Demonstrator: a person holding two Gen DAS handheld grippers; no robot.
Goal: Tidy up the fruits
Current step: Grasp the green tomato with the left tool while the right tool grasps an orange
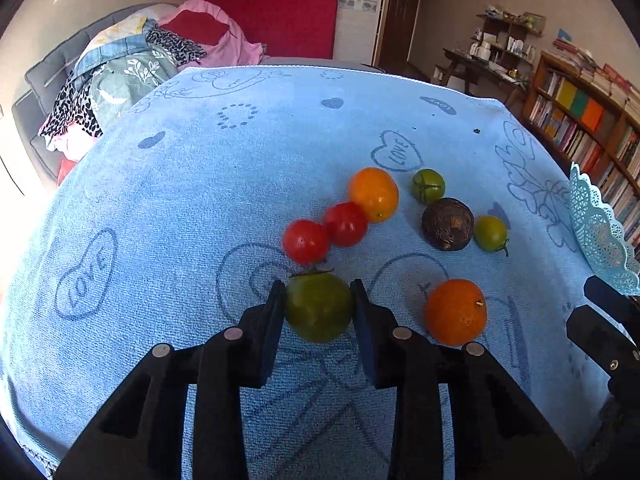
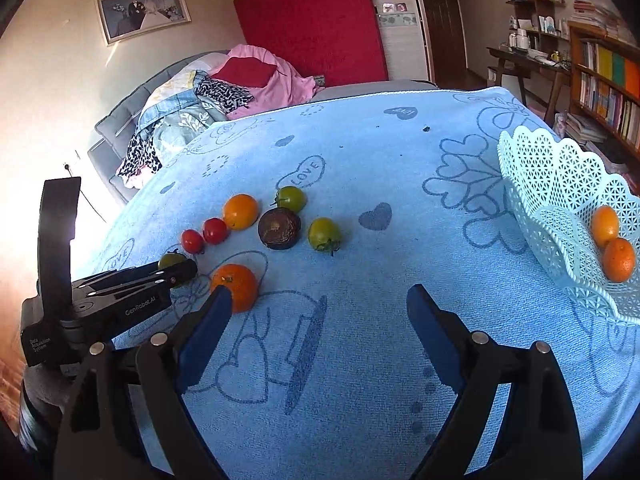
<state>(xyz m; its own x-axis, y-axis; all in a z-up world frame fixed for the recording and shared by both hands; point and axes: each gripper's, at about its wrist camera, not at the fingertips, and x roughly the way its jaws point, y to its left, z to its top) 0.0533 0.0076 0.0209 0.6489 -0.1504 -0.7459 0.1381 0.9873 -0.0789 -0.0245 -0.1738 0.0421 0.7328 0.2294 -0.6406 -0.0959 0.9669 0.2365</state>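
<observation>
My left gripper (image 1: pixel 318 304) is shut on a green tomato (image 1: pixel 318 307) low over the blue towel; the right wrist view shows it (image 2: pixel 180 270) at the left with the tomato (image 2: pixel 171 259) half hidden. Beside it lie two red tomatoes (image 1: pixel 306 241) (image 1: pixel 345 223), a yellow-orange fruit (image 1: pixel 374 194), a dark brown fruit (image 1: pixel 447 223), two more green tomatoes (image 1: pixel 429 185) (image 1: pixel 490 233) and an orange (image 1: pixel 455 311). My right gripper (image 2: pixel 320 300) is open and empty, its left finger close to the orange (image 2: pixel 235 286). A white lace basket (image 2: pixel 560 216) holds two oranges (image 2: pixel 618 259).
The blue towel (image 2: pixel 380 168) with heart and "LOVE" prints covers the table. A sofa piled with clothes (image 2: pixel 192 108) stands behind the far edge. A bookshelf (image 2: pixel 604 80) and desk are at the right. The basket rim (image 1: pixel 596 224) shows at the right of the left wrist view.
</observation>
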